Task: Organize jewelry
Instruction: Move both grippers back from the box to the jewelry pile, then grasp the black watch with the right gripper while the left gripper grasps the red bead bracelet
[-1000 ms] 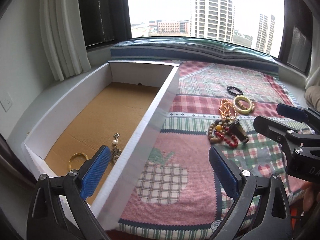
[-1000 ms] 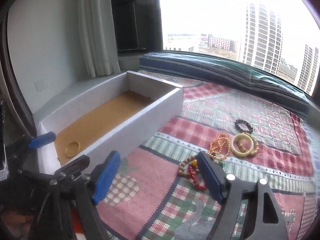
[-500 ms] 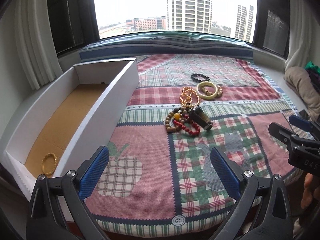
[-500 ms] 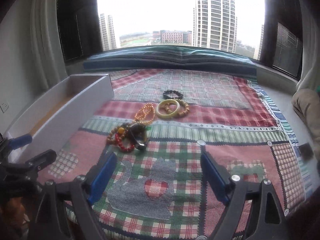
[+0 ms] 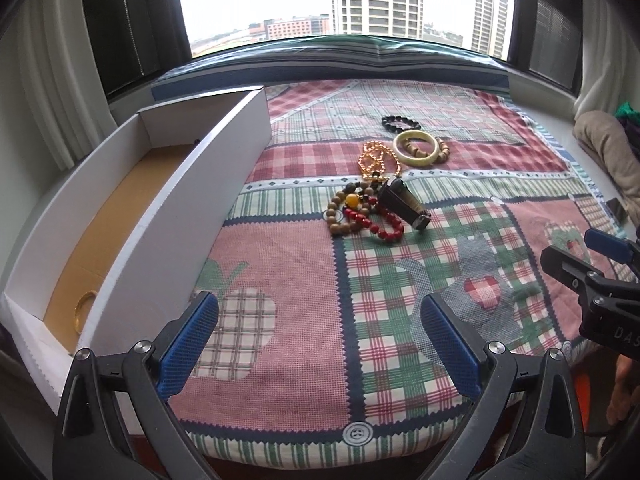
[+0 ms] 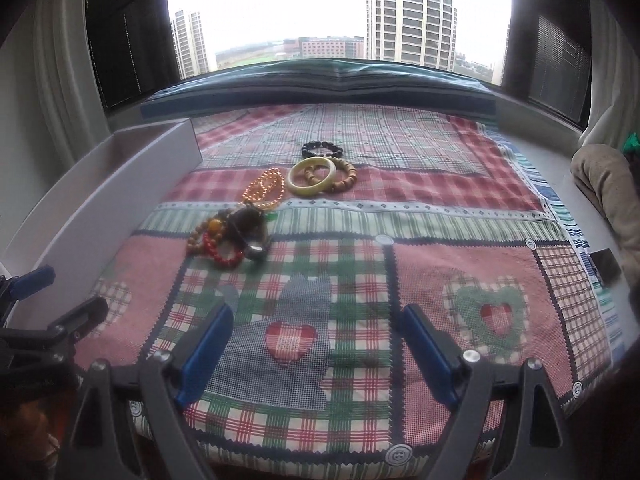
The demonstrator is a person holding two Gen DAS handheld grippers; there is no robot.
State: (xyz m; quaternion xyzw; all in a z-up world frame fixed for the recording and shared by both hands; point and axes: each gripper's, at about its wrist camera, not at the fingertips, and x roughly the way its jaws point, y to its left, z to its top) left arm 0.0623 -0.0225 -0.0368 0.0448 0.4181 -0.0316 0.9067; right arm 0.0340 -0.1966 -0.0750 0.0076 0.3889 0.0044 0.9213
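Presently both empty, left hand-held gripper [image 5: 319,345] and right hand-held gripper [image 6: 316,351] gaping wide above patchwork quilt [image 5: 280,280], right one's jaws just widened, jewelry pile [image 5: 378,200] mid-quilt, yellow bangle [image 5: 82,307] inside white box [image 5: 168,216] at quilt's left edge.

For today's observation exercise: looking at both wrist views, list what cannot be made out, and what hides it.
- White cardboard box: left wrist view, its near wall hides most of the floor and part of the yellow bangle.
- Same box: right wrist view, interior fully hidden.
- Dark pendant in the tangled beads: too small to identify.
- Small dark object: frame edge, unidentifiable.
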